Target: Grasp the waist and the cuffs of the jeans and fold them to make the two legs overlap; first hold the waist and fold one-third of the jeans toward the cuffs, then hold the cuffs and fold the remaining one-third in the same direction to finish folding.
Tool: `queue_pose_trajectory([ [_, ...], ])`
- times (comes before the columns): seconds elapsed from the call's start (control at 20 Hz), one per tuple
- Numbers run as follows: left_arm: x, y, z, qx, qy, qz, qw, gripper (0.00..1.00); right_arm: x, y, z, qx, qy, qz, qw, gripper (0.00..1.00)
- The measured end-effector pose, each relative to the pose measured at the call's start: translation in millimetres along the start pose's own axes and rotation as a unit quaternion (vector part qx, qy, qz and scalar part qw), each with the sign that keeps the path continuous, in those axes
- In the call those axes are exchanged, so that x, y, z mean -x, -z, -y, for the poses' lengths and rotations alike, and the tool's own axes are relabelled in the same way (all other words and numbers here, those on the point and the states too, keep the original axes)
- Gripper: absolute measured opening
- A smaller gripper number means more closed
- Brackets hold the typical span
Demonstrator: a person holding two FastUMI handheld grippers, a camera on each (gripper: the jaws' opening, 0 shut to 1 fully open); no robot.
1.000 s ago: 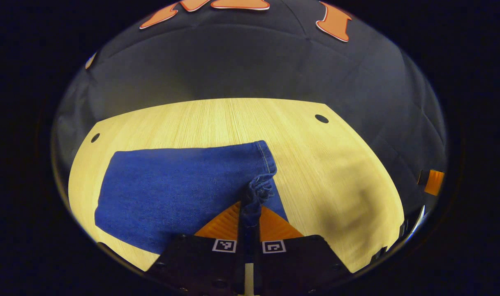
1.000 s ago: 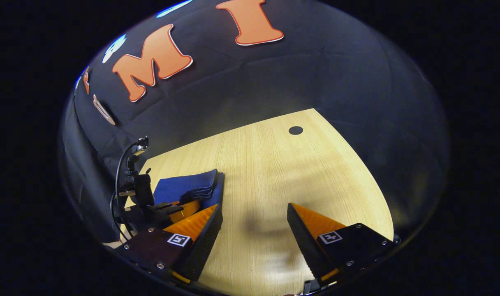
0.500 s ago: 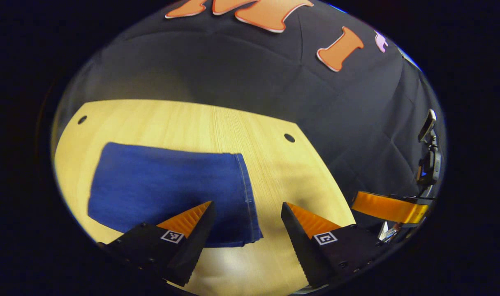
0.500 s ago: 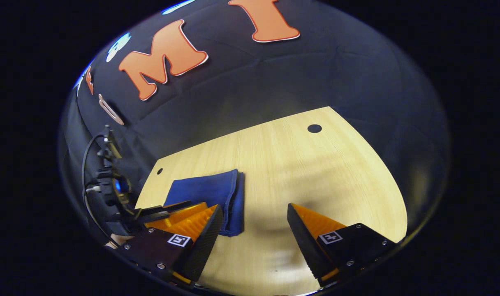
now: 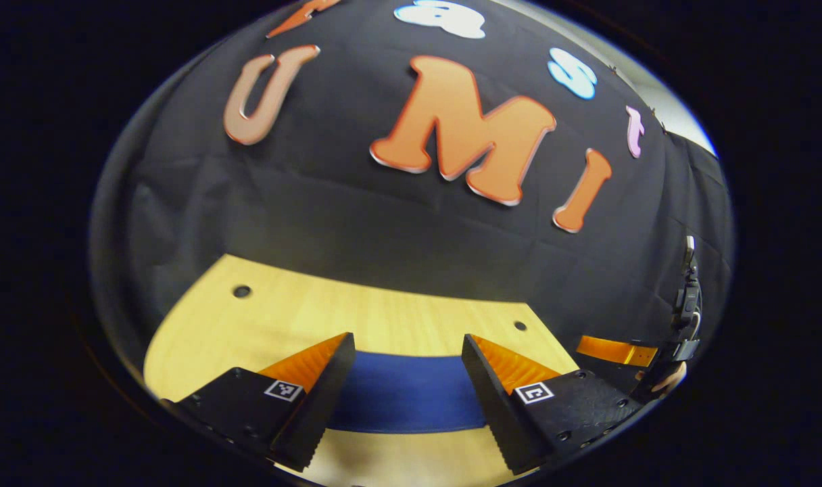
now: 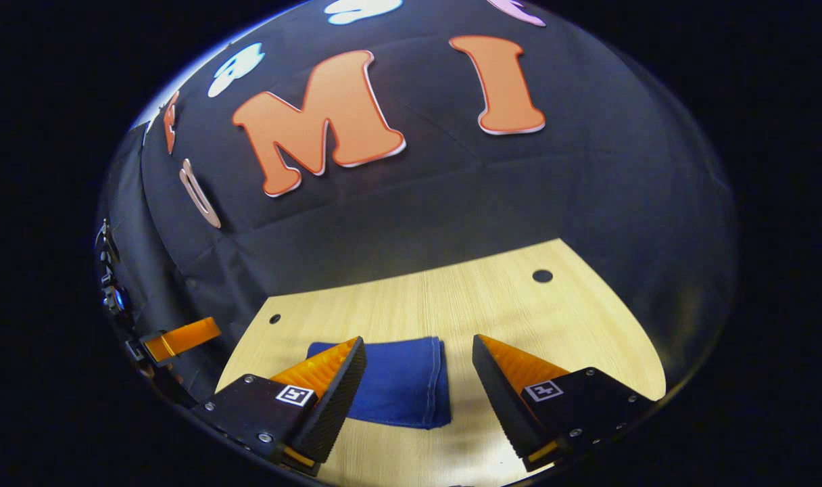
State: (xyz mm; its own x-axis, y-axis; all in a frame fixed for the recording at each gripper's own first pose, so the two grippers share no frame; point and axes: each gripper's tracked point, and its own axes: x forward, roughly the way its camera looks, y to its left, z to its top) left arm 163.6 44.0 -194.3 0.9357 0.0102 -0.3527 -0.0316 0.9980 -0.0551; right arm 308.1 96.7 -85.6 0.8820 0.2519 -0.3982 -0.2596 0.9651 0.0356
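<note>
The bench (image 5: 397, 318) spans the lower frame of both views; the folded jeans (image 6: 401, 379) lie flat on it at bottom centre, beyond both tools' spread fingers; the left tool (image 5: 405, 379) and right tool (image 6: 418, 382) stand apart, gripping nothing; the other tool shows at each view's edge.

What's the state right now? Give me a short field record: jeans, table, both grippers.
jeans: folded into a compact blue bundle, lying flat on the table
table: light wood top with small dark holes near its corners
left gripper: open, nothing between its fingers, jeans beyond the tips
right gripper: open, nothing between its fingers, jeans beyond the tips
contact: neither gripper touches the jeans
fold stage: looks finished
</note>
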Motion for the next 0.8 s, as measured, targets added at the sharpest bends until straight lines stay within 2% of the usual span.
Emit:
queue_pose_trajectory([
  [0.2, 28, -24, -70, -0.036, -0.055, 0.052, 0.996, 0.97, 16, -24, -36, 0.048, 0.015, 0.055, 0.997, 0.97],
  [0.35, 50, -46, -104, -0.046, -0.072, 0.085, 0.993, 0.98, 29, -33, -63, 0.074, 0.009, 0.090, 0.993, 0.97],
  [0.5, 71, -52, -130, -0.062, -0.093, 0.114, 0.987, 0.97, 45, -48, -81, 0.101, 0.006, 0.139, 0.985, 0.97],
  [0.55, 77, -55, -134, -0.068, -0.096, 0.121, 0.986, 0.98, 50, -49, -87, 0.106, 0.003, 0.150, 0.983, 1.00],
  [0.6, 83, -55, -136, -0.070, -0.098, 0.119, 0.986, 0.97, 53, -50, -90, 0.109, 0.005, 0.156, 0.982, 0.96],
  [0.8, 102, -68, -147, -0.082, -0.109, 0.142, 0.980, 0.97, 70, -53, -91, 0.133, 0.020, 0.173, 0.976, 0.97],
])
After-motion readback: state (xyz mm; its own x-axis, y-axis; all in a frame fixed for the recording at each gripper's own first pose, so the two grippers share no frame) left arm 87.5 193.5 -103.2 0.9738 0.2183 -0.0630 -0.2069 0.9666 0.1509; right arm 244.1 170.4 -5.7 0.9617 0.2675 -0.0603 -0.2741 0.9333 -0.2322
